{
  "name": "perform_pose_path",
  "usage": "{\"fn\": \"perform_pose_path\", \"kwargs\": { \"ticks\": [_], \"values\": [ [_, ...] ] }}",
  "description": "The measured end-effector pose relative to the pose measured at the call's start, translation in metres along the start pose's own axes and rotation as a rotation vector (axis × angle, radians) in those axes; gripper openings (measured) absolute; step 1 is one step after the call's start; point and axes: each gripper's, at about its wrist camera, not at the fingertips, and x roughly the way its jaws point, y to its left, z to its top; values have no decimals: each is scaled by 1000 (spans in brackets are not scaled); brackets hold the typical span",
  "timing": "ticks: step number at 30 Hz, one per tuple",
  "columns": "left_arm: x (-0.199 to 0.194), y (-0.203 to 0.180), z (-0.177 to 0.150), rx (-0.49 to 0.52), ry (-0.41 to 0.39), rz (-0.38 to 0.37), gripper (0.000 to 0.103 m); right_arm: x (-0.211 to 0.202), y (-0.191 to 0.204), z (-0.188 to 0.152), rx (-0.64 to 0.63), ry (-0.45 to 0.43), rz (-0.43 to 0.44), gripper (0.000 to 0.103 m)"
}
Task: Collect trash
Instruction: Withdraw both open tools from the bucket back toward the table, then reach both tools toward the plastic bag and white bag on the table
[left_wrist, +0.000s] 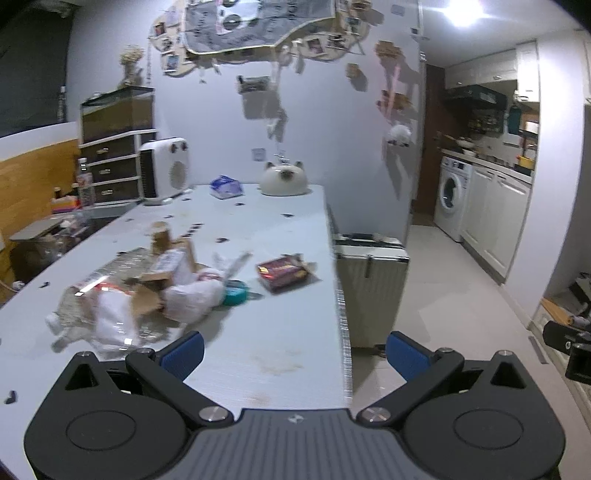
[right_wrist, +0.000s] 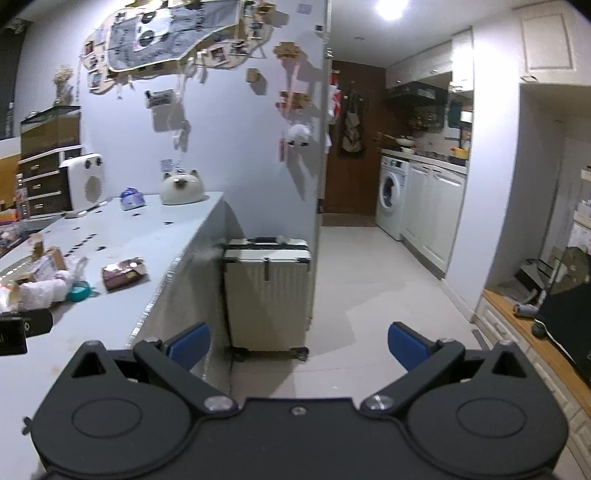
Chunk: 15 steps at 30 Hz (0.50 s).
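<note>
A heap of trash lies on the white table (left_wrist: 280, 332): crumpled plastic wrappers (left_wrist: 110, 314), torn cardboard (left_wrist: 166, 258), a white bag (left_wrist: 195, 291), a teal lid (left_wrist: 234, 291) and a dark red box (left_wrist: 282, 271). My left gripper (left_wrist: 293, 352) is open and empty, above the table's near right edge, short of the heap. My right gripper (right_wrist: 299, 343) is open and empty, off the table's right side over the floor. The red box (right_wrist: 123, 273) and the teal lid (right_wrist: 79, 290) also show in the right wrist view, far left.
A cream suitcase (right_wrist: 267, 291) stands on the floor against the table's end. A white heater (left_wrist: 166, 170), a blue bag (left_wrist: 225, 186) and a cat-shaped pot (left_wrist: 284, 179) sit at the table's far end. A kitchen with a washing machine (right_wrist: 391, 195) lies beyond.
</note>
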Motion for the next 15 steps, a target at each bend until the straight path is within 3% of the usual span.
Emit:
{"fn": "perform_pose_path", "kwargs": {
  "ticks": [15],
  "values": [
    [10, 107, -6, -67, 40, 150, 103, 21, 96, 11, -58, 18, 153, 103]
  ]
}}
